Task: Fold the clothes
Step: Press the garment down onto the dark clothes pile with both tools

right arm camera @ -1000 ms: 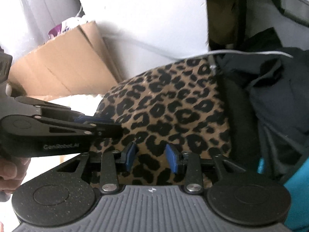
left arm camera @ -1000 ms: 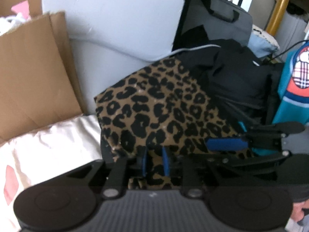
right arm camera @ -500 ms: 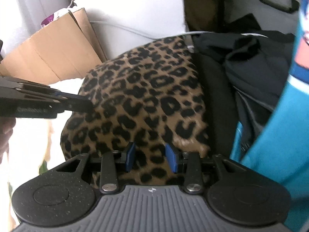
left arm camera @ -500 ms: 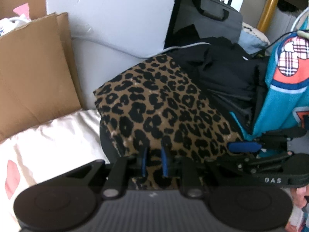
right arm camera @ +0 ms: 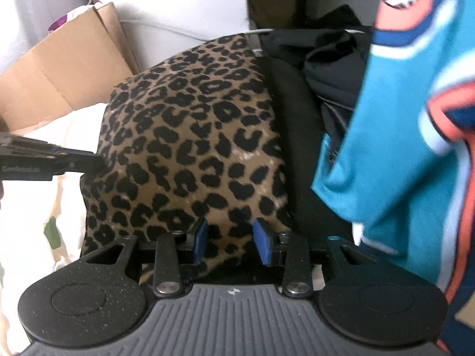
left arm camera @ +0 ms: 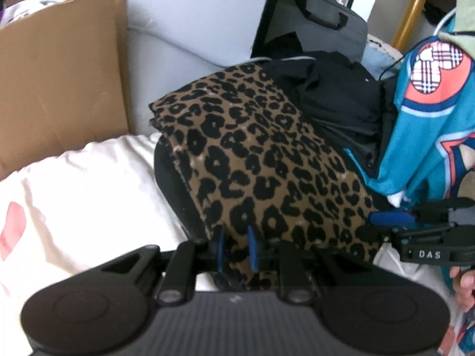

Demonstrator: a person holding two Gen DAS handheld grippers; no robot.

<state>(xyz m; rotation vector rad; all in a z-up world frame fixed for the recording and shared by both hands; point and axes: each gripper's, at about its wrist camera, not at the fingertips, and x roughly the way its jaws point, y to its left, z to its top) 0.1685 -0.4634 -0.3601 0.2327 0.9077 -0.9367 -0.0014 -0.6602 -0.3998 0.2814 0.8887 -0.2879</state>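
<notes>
A folded leopard-print garment (left arm camera: 261, 160) (right arm camera: 193, 130) lies on top of a pile of black clothes (left arm camera: 341, 101). My left gripper (left arm camera: 236, 249) is at the garment's near left edge, its blue pads close together with a fold of the cloth pinched between them. In the right wrist view it reaches in from the left (right arm camera: 89, 161) and touches the garment's side. My right gripper (right arm camera: 231, 238) stands open at the near right edge, leopard cloth showing in the gap between the pads. In the left wrist view it sits by the garment's lower right corner (left arm camera: 383, 225).
A teal jersey with orange and plaid patches (left arm camera: 427, 124) (right arm camera: 409, 136) hangs close on the right. A cream pillow or sheet (left arm camera: 77, 195) lies to the left, with a cardboard box (left arm camera: 56, 89) behind it. A grey case (left arm camera: 323, 20) stands at the back by the white wall.
Both cameras have drawn back and swung right, so more of the leopard garment shows and the teal jersey fills the right side. Neither gripper's finger gap has changed.
</notes>
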